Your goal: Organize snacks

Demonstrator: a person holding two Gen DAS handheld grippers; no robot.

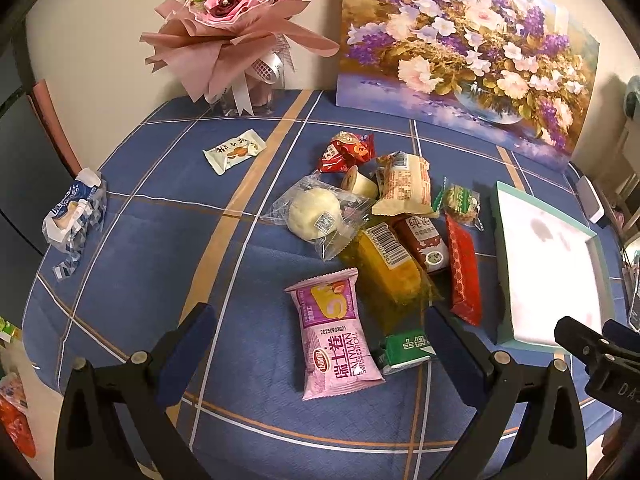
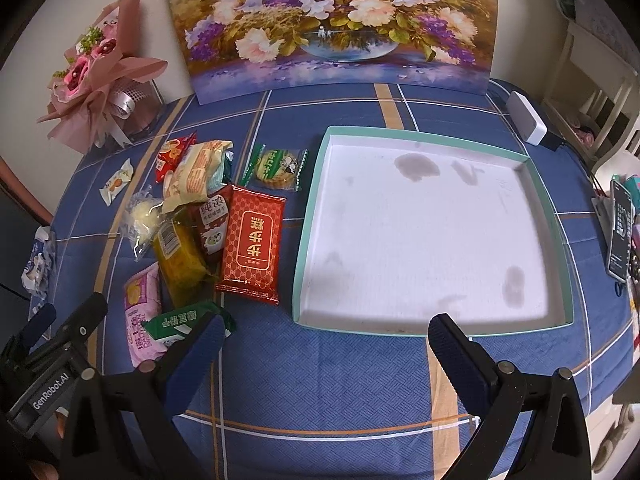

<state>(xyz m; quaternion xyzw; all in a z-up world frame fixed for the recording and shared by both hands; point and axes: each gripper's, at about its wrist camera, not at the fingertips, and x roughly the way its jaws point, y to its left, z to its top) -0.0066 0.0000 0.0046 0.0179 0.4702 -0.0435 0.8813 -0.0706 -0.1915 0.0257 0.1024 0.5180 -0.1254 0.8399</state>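
Left wrist: left gripper (image 1: 320,332) jaws wide, glossy pink crinkle-edged swiss roll pack (image 1: 338,334) between them on checked cloth desk (image 1: 160,240). Right wrist: right gripper (image 2: 324,340) jaws wide, empty; shallow square teal-rimmed tray (image 2: 308,220) just ahead.

A home living space. A blue plaid tablecloth (image 2: 320,380) covers the table, with a wrapped bouquet (image 1: 236,28) and a flower painting (image 1: 468,44) against the wall.
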